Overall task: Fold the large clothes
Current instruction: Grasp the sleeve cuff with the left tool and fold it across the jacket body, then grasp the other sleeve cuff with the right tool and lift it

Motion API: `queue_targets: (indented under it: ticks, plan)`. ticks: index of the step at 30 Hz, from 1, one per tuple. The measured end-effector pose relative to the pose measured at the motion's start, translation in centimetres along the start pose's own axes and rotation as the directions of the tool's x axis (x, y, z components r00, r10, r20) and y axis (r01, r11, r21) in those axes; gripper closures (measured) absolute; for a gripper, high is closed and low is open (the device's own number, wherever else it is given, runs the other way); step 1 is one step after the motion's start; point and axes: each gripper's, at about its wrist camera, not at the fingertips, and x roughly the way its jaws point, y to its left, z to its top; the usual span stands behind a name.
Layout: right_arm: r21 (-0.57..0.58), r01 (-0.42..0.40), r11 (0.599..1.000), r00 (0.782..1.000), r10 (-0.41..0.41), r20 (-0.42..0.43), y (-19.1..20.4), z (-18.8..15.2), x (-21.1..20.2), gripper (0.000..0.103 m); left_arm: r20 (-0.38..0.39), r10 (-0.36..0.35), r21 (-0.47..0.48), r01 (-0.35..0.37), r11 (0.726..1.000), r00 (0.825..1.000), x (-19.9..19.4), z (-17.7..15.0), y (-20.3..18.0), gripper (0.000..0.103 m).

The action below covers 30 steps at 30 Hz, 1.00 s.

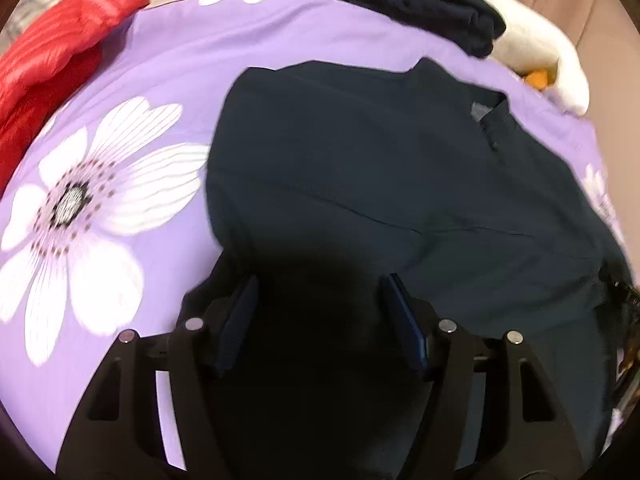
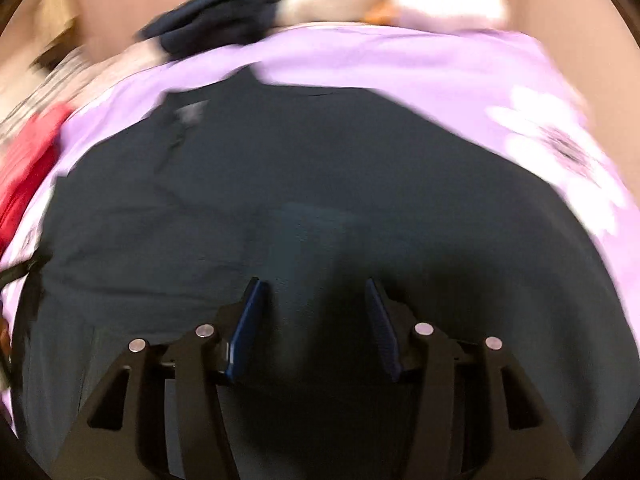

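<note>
Dark shirt (image 1: 380,184) is spread over the purple flower bedspread (image 1: 168,64), collar end toward the folded navy pile (image 1: 416,4), and both the left gripper (image 1: 318,292) and right gripper (image 2: 316,292) hover over it with jaws wide, gripping nothing. Biggest risk imo is pinching bedspread along with the fabric, since dark shadow hides the shirt's hem, and the right view is smeared

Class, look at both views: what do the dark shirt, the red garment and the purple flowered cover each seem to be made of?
Dark shirt: probably thin woven cotton or a blend; matte navy, lying flat with fine creases.
Red garment: likely nylon or polyester shell, perhaps padded; it is glossy with ribbed highlights.
Purple flowered cover: seemingly smooth printed cotton or polyester bed fabric; soft sheen, white flower print.
</note>
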Motion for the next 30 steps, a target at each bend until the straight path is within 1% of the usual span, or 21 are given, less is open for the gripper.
queue_targets:
  ticks: [1, 2, 3, 4, 7, 8, 9, 10, 11, 12, 14, 16, 18, 20, 21, 23, 25, 26, 27, 28, 30]
  plan:
    - [0.029, -0.034, 0.999, 0.999, 0.034, 0.014, -0.7, -0.2, -0.9, 0.049, 0.005, -0.01, -0.005, 0.01, 1.0, 1.0, -0.8, -0.2, -0.1, 0.024]
    - [0.067, -0.085, 0.994, 0.996, 0.082, 0.047, -1.8, -1.0, -3.0, 0.049, 0.027, -0.014, -0.009, 0.014, 1.0, 1.0, -2.4, -1.0, 0.0, 0.008]
    - [0.08, -0.101, 0.992, 0.993, 0.096, 0.064, -2.3, -1.7, -4.4, 0.045, 0.047, -0.012, -0.009, 0.012, 1.0, 0.999, -3.6, -1.6, 0.1, 0.005]
    - [0.094, -0.111, 0.989, 0.991, 0.104, 0.079, -3.0, -2.8, -6.0, 0.042, 0.07, -0.019, -0.008, 0.02, 1.0, 0.997, -4.9, -2.4, 0.1, 0.004]
    - [0.135, -0.141, 0.981, 0.988, 0.129, 0.089, -4.7, -6.5, -9.6, 0.039, 0.089, -0.07, -0.02, 0.072, 0.997, 0.994, -8.8, -5.4, -0.3, 0.002]
    - [0.158, -0.147, 0.976, 0.987, 0.134, 0.086, -5.0, -7.7, -10.4, 0.036, 0.085, -0.079, -0.024, 0.081, 0.996, 0.993, -9.3, -6.0, -0.4, 0.002]
    - [0.189, -0.15, 0.97, 0.987, 0.136, 0.084, -5.8, -9.4, -11.5, 0.031, 0.071, -0.097, -0.031, 0.099, 0.995, 0.993, -10.1, -7.3, -0.6, 0.002]
    - [0.226, -0.151, 0.962, 0.987, 0.135, 0.085, -6.4, -11.1, -12.4, 0.028, 0.061, -0.114, -0.037, 0.116, 0.993, 0.992, -10.9, -8.6, -0.9, 0.002]
    - [0.252, -0.153, 0.956, 0.987, 0.137, 0.083, -6.8, -11.9, -12.9, 0.028, 0.051, -0.129, -0.041, 0.131, 0.991, 0.99, -11.5, -9.9, -1.3, 0.002]
    - [0.295, -0.155, 0.943, 0.987, 0.137, 0.081, -7.8, -13.5, -13.7, 0.027, 0.042, -0.144, -0.045, 0.146, 0.988, 0.989, -11.8, -10.7, -1.7, 0.002]
    - [0.371, -0.145, 0.917, 0.989, 0.122, 0.087, -9.8, -16.2, -15.4, 0.024, 0.027, -0.177, -0.062, 0.178, 0.982, 0.984, -12.4, -12.7, -2.5, 0.002]
    - [0.456, -0.14, 0.879, 0.989, 0.098, 0.114, -11.6, -18.7, -17.0, 0.018, 0.011, -0.218, -0.089, 0.218, 0.972, 0.976, -13.0, -14.8, -3.4, 0.002]
    - [0.522, -0.143, 0.841, 0.987, 0.084, 0.136, -13.5, -20.7, -18.5, 0.017, 0.004, -0.258, -0.116, 0.256, 0.96, 0.966, -13.6, -16.5, -4.2, 0.002]
    - [0.582, -0.135, 0.802, 0.986, 0.051, 0.16, -15.1, -22.6, -19.8, 0.017, 0.003, -0.293, -0.15, 0.29, 0.945, 0.956, -14.3, -18.1, -4.8, 0.002]
    - [0.607, -0.133, 0.784, 0.985, 0.035, 0.17, -15.8, -23.4, -20.3, 0.017, 0.0, -0.304, -0.158, 0.3, 0.941, 0.953, -14.4, -18.3, -5.1, 0.002]
    - [0.666, -0.143, 0.733, 0.98, 0.012, 0.197, -17.4, -25.0, -21.0, 0.017, -0.016, -0.326, -0.167, 0.319, 0.933, 0.945, -15.0, -18.9, -5.7, 0.002]
    - [0.726, -0.187, 0.662, 0.973, 0.021, 0.232, -18.8, -26.3, -20.9, 0.017, -0.02, -0.326, -0.148, 0.319, 0.936, 0.945, -15.5, -19.1, -6.6, 0.002]
    - [0.744, -0.207, 0.635, 0.969, 0.026, 0.247, -19.1, -26.6, -20.6, 0.017, -0.017, -0.321, -0.135, 0.316, 0.939, 0.947, -15.8, -19.0, -7.0, 0.002]
    - [0.756, -0.219, 0.617, 0.966, 0.029, 0.257, -19.4, -26.9, -20.4, 0.017, -0.013, -0.314, -0.121, 0.311, 0.943, 0.949, -16.1, -19.0, -7.4, 0.002]
    - [0.762, -0.227, 0.607, 0.964, 0.027, 0.266, -19.7, -27.0, -20.3, 0.017, -0.01, -0.313, -0.113, 0.309, 0.944, 0.95, -16.4, -19.0, -7.8, 0.002]
    - [0.764, -0.247, 0.596, 0.951, -0.002, 0.309, -20.1, -27.1, -20.0, 0.017, -0.009, -0.31, -0.107, 0.307, 0.945, 0.951, -16.6, -18.8, -8.3, 0.002]
